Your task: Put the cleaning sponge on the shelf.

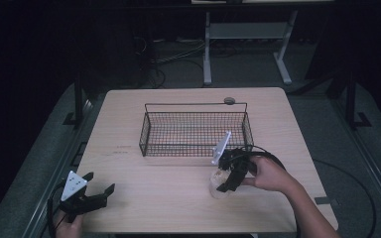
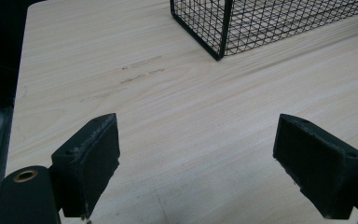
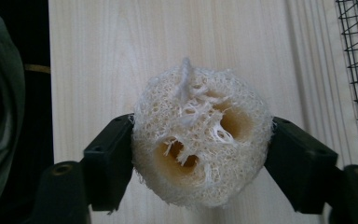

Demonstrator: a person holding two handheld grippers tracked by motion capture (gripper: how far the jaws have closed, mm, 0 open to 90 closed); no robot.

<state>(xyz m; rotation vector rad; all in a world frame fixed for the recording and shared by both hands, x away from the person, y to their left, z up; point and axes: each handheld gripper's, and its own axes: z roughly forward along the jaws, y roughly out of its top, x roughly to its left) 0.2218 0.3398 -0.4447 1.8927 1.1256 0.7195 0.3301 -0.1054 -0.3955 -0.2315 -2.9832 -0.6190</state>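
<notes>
At the front left corner of the pale wooden table (image 1: 129, 198) we held the left gripper (image 1: 99, 186), black with a grey three-cornered plate on top; its jaws stood wide apart with nothing between them, and in the left gripper view the left gripper (image 2: 196, 163) framed bare wood grain. Farther in, toward the middle of the table and nearer its back edge, stood the black wire-mesh basket (image 1: 151, 130) with a thin handle bar along its rear, its near corner appearing at the top of the left gripper view (image 2: 216, 37). Just in front of the basket's right end, toward the table's right edge, we had the right gripper (image 1: 224, 179) pointing down onto the round, cream-coloured loofah sponge (image 1: 218, 184). In the right gripper view the right gripper (image 3: 200, 154) pressed its pads against both sides of the loofah sponge (image 3: 200, 149), whose fibrous face showed two hollow channels, with the tabletop beneath it.
</notes>
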